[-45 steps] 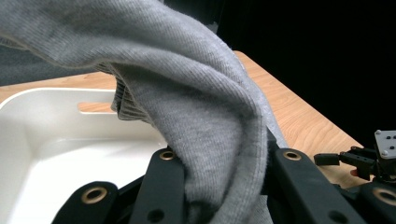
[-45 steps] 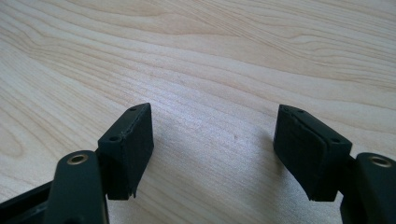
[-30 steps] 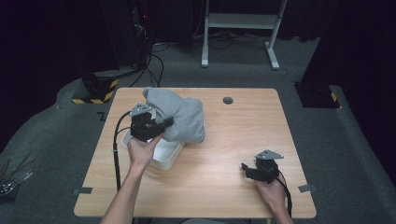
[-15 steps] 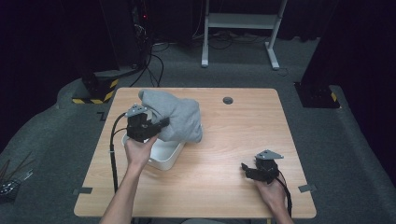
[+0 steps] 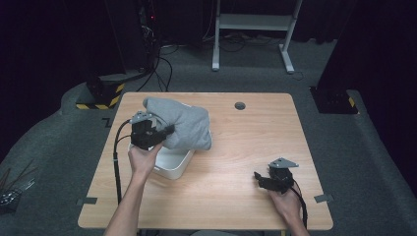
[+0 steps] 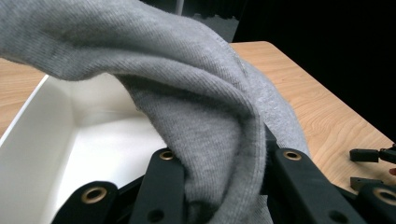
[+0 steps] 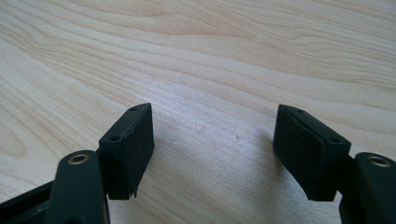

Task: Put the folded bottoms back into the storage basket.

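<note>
Item: grey garment (image 5: 179,125), a knitted sweatshirt-like cloth, bunched and folded. It is held up over a white tub (image 5: 172,162), draped across the tub's far part and hanging over its right rim; in the left gripper view (image 6: 201,98) a thick fold is seen gathered between the two black jaws, above the tub's bare white inside (image 6: 70,140).

Item: left hand-held gripper (image 5: 164,130). It is clamped on the fold of the grey garment, carried by the left hand (image 5: 143,158) at the tub's left side, with the jaws pointed to the right into the cloth. A black cable (image 5: 117,162) is trailed from it toward the near edge of the bench.

Item: right hand-held gripper (image 5: 259,178). It is held low at the near right part of the bench (image 5: 255,132), well apart from the garment and tub. Its jaws are spread wide in the right gripper view (image 7: 212,140), with bare wood grain between them and nothing gripped.

Item: white tub, rectangular, set on the left half of the bench, its near corner uncovered.

Item: bench, light wood, with a round dark grommet (image 5: 240,105) near the far edge.
</note>
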Demonstrator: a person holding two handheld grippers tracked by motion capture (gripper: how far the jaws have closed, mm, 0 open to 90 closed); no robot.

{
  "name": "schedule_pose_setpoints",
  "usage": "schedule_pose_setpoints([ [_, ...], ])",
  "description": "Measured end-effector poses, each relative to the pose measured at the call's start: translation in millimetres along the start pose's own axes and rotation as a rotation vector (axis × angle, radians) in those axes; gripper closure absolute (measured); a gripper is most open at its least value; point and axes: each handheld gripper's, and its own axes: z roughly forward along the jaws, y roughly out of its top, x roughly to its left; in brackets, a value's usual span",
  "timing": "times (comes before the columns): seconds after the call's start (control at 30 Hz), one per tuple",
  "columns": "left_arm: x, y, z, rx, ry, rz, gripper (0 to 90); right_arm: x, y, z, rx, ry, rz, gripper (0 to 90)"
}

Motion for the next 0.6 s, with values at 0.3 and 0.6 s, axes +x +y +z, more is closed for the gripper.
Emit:
schedule_pose_setpoints([
  [0.3,3.9,-1.4,1.0,0.011,0.011,0.008,73.6,0.0,0.0,0.0,0.0,0.0,0.0,29.1],
  [0.6,8.0,-2.3,0.6,0.021,0.027,0.02,73.6,0.0,0.0,0.0,0.0,0.0,-0.001,29.1],
])
